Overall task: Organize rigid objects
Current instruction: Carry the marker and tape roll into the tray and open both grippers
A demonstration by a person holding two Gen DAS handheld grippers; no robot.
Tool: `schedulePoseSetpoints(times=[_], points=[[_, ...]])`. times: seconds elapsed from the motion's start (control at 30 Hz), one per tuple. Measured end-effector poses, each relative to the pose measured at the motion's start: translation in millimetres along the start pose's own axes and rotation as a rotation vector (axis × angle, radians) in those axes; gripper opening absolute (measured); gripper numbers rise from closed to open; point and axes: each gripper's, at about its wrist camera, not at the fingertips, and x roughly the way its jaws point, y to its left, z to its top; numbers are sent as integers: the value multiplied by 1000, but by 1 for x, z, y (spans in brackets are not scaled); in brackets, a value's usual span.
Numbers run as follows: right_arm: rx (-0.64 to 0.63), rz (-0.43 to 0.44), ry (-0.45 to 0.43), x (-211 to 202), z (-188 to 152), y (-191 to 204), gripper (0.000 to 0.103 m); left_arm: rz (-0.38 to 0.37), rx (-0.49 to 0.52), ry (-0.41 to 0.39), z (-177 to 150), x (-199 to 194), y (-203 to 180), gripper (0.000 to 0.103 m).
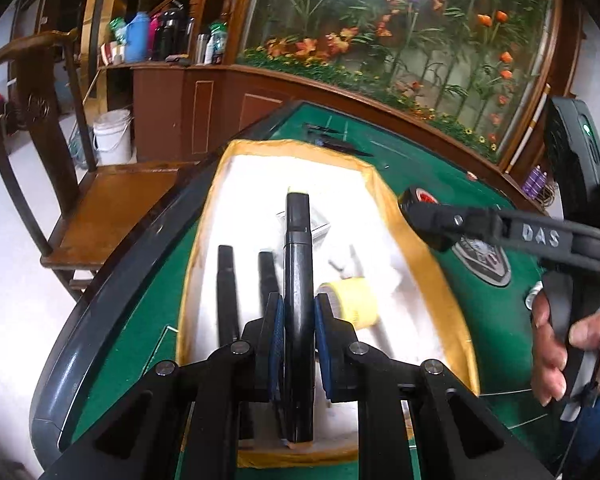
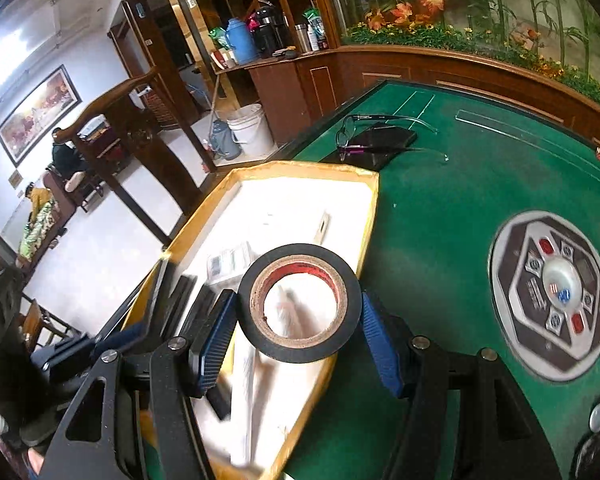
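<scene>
Both hands are mid-delivery: each gripper carries one object to the box point(image 2: 370, 216), a shallow yellow-walled tray with a white lining that sits on the green table point(image 2: 440, 216).

The left gripper point(image 1: 296, 320) is pinched narrow on a black marker point(image 1: 298, 280), held lengthwise between the blue pads and hanging above the box's lining. The right gripper point(image 2: 298, 312) is clamped across the outside of a tape roll point(image 2: 300, 302) (black tape on a red-brown core), which hangs over the box's near-right wall, partly above the lining and partly above the rim.

Already in the box lie two more black markers point(image 1: 226, 288), a small white carton point(image 2: 228, 262), a yellow cylinder point(image 1: 354, 300) and a pale slim piece that is too blurred to name.

Judging from this, the next move calls for lowering each item onto bare lining and then opening the jaws. The marker would best go beside its two fellows; the roll needs to clear the wall fully first, or it may catch the rim and drop onto the felt.

On the table beyond the box are glasses point(image 2: 352, 128) over a dark case point(image 2: 384, 140), and a round control panel point(image 2: 552, 296) set in its centre. Around it stand a wooden chair point(image 1: 80, 208), a white bucket point(image 1: 112, 136), a counter with flasks and a flower mural.
</scene>
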Motion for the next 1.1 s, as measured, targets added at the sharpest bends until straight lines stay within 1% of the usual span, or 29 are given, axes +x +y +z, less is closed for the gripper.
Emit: schedulePoseSetpoints(times=[0.07, 0.17, 0.27, 0.4, 0.5, 0.6, 0.67, 0.73, 0.77, 0.8, 0.83, 0.9, 0.93, 0.97, 1.1], points=[[3, -11, 16, 13, 6, 1, 62, 9, -10, 8, -1, 5, 5, 16], [14, -10, 25, 23, 11, 0, 62, 15, -24, 11, -3, 9, 11, 16], [15, -29, 40, 33, 14, 0, 62, 12, -33, 19, -3, 12, 14, 16], [-14, -77, 34, 41, 18, 4, 62, 25, -28, 31, -5, 15, 12, 16], [-21, -90, 35, 47, 23, 6, 62, 34, -20, 31, -6, 15, 9, 16], [-31, -88, 67, 58, 26, 10, 62, 47, -8, 33, -6, 14, 6, 16], [-55, -103, 91, 66, 24, 15, 62, 55, 1, 30, -7, 13, 4, 16], [-68, -110, 93, 68, 21, 19, 62, 59, 7, 31, -8, 13, 3, 16], [-72, -114, 93, 67, 20, 20, 62, 61, 8, 34, -8, 14, 2, 18], [-72, -114, 94, 67, 20, 20, 62, 65, 5, 42, -8, 15, 3, 27], [-71, -111, 95, 67, 20, 20, 62, 68, 5, 45, -8, 16, 3, 33], [-64, -92, 93, 63, 19, 18, 65, 67, 14, 31, -8, 12, 1, 52], [-57, -89, 88, 60, 19, 16, 69, 73, 18, 24, -8, 11, 0, 57], [-44, -82, 76, 57, 20, 13, 70, 79, 20, 19, -8, 9, -1, 60], [-12, -43, 54, 39, 18, 8, 70, 79, 20, 3, -9, 0, -7, 60]])
